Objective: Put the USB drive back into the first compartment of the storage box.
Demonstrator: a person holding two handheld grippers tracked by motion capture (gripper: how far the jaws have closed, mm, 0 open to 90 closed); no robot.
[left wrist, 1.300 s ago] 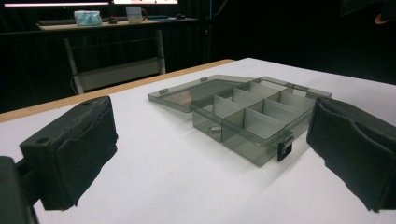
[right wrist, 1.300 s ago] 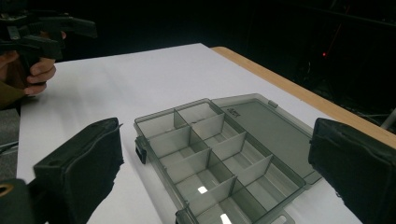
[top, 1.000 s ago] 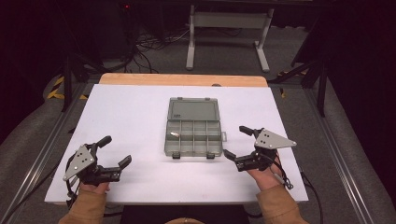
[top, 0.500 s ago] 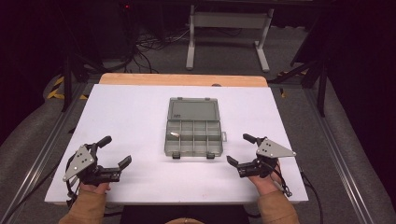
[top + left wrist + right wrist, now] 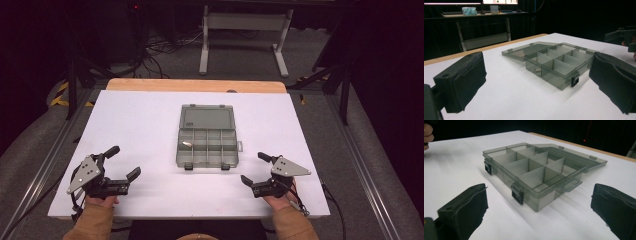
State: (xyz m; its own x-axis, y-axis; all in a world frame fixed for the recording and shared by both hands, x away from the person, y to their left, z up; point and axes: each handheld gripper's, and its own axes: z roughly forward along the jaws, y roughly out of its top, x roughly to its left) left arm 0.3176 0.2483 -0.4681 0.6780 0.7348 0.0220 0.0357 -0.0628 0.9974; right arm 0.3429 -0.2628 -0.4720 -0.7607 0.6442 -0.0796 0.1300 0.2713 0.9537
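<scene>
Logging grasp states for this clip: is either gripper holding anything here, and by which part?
Nothing is held. The left gripper and right gripper both rest open on the table, apart from the open compartment box.

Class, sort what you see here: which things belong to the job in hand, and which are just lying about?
Job in hand: compartment box, lid open; small item in one compartment; left gripper, open; right gripper, open.

Lying about: white stand and cables on the floor.
</scene>
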